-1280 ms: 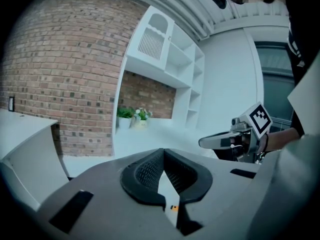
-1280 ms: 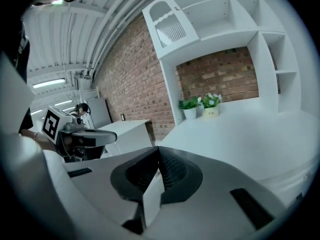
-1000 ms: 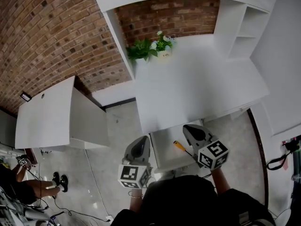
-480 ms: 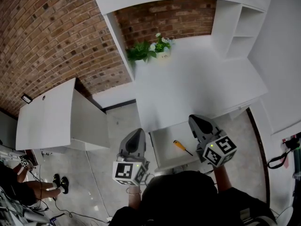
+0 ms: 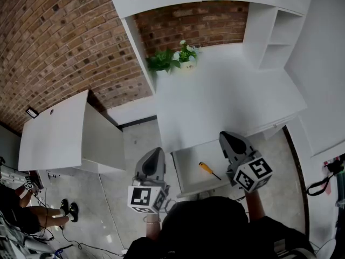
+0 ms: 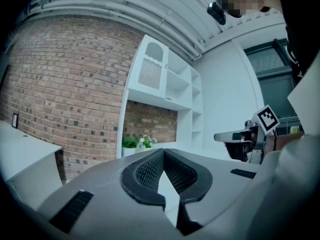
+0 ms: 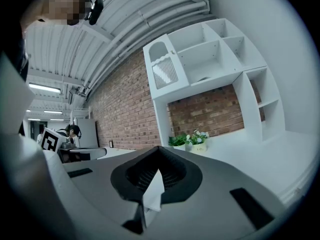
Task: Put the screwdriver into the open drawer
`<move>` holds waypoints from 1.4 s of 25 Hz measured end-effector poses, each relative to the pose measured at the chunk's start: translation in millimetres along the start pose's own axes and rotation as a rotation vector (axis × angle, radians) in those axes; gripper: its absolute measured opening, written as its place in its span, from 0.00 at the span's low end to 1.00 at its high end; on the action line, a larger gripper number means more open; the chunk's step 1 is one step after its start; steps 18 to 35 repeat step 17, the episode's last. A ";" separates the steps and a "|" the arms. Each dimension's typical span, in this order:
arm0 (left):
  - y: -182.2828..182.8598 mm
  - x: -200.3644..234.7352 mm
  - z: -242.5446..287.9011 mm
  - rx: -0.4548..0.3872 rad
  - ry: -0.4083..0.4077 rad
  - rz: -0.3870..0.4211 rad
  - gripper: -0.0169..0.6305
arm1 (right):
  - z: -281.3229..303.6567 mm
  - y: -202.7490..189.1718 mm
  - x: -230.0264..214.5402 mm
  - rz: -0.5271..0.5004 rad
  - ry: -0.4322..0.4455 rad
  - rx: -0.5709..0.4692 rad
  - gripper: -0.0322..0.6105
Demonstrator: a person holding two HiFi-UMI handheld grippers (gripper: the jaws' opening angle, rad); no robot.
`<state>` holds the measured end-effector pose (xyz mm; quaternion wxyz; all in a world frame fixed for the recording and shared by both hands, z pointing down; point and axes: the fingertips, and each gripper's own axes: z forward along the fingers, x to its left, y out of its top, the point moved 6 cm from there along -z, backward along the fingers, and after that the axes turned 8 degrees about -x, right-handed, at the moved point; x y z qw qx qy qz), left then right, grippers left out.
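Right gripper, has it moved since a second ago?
Yes. The right gripper has shifted rightward, clear of the screwdriver lying in the open drawer.

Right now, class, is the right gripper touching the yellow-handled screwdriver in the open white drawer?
Apart. The head view shows bare floor of the open white drawer between the yellow-handled screwdriver and the shut right gripper.

1. Desk — white, with potted plants at its back left corner.
2. Drawer — open under the desk's front edge; a screwdriver lies inside.
3. Floor: grey, bearing a side table.
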<state>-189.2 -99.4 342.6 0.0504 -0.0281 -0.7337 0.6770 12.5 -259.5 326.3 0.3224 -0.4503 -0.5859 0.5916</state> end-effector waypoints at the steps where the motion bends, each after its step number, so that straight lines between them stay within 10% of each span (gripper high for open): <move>1: 0.5 0.2 -0.1 0.000 0.002 0.001 0.04 | -0.6 0.3 -1.1 -0.001 -0.002 -0.002 0.07; 35: 2.7 2.4 -1.7 0.001 0.001 0.006 0.04 | -4.2 5.3 -2.1 -0.010 -0.014 -0.017 0.07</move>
